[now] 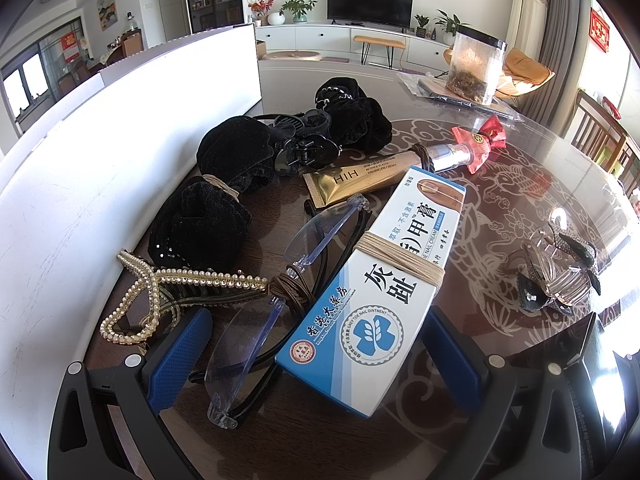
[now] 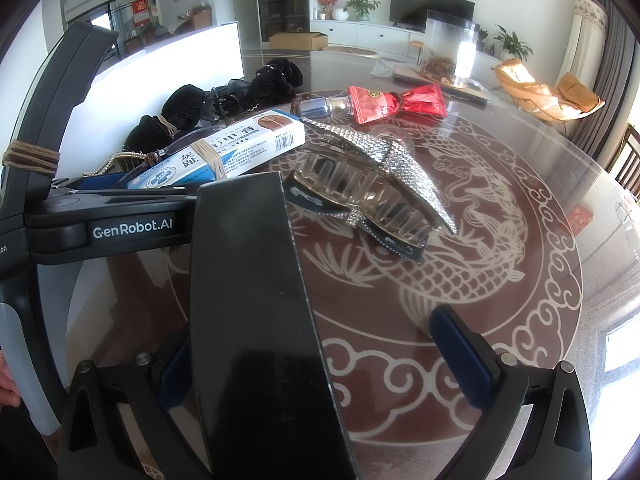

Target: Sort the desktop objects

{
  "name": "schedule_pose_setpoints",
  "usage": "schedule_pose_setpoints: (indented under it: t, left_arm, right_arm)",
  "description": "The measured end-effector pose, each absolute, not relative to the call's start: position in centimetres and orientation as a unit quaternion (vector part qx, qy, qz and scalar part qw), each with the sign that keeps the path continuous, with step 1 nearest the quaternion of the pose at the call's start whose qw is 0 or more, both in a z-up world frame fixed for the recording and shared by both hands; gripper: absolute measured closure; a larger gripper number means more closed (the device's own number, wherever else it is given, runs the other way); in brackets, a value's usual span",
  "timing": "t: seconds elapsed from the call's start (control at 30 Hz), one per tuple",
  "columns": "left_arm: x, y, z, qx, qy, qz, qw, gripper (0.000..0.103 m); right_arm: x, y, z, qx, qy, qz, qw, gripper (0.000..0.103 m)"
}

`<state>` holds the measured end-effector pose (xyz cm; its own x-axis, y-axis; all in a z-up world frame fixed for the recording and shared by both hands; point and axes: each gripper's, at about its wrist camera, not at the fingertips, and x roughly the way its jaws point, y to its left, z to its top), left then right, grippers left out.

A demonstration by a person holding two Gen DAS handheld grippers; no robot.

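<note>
My left hand-held gripper (image 1: pixel 312 356) hangs with its jaws spread wide over the ointment box (image 1: pixel 376 292) and the clear-framed glasses (image 1: pixel 276 292), holding neither. My right hand-held gripper (image 2: pixel 324 360) has a long black box (image 2: pixel 256 320) lying against one pad while the other pad stands well apart from it, so I cannot tell whether I truly grip it. As I judge it, the sorting is well under way but unfinished: the black velvet scrunchies (image 1: pixel 236 156), the black claw clip (image 1: pixel 304 148), the pearl hair clip (image 1: pixel 172 292), the gold cream tube (image 1: pixel 360 180) and the glasses lie bunched by the white board (image 1: pixel 100 160), but jumbled together, not grouped by kind. The rhinestone hair clip (image 2: pixel 376 176) lies apart on the patterned worktop (image 2: pixel 500 280), and the red-wrapped tube (image 2: pixel 384 106) sits at the pile's far end. The black box blocks much of my right view, and its near end is cut off.
</note>
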<state>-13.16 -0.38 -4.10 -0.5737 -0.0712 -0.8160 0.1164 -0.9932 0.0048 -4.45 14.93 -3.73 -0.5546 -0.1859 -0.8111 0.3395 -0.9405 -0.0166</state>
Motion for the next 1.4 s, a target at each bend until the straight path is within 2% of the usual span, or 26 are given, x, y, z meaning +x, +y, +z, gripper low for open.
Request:
schedule_pose_setpoints:
  t: [1.4]
  left_arm:
    - [-13.05,-0.33,-4.09,0.474,0.019,-0.879,0.041,0.0]
  right_arm:
    - [-4.45,14.92,-3.73,0.448,0.085,-0.878,0.148,0.0]
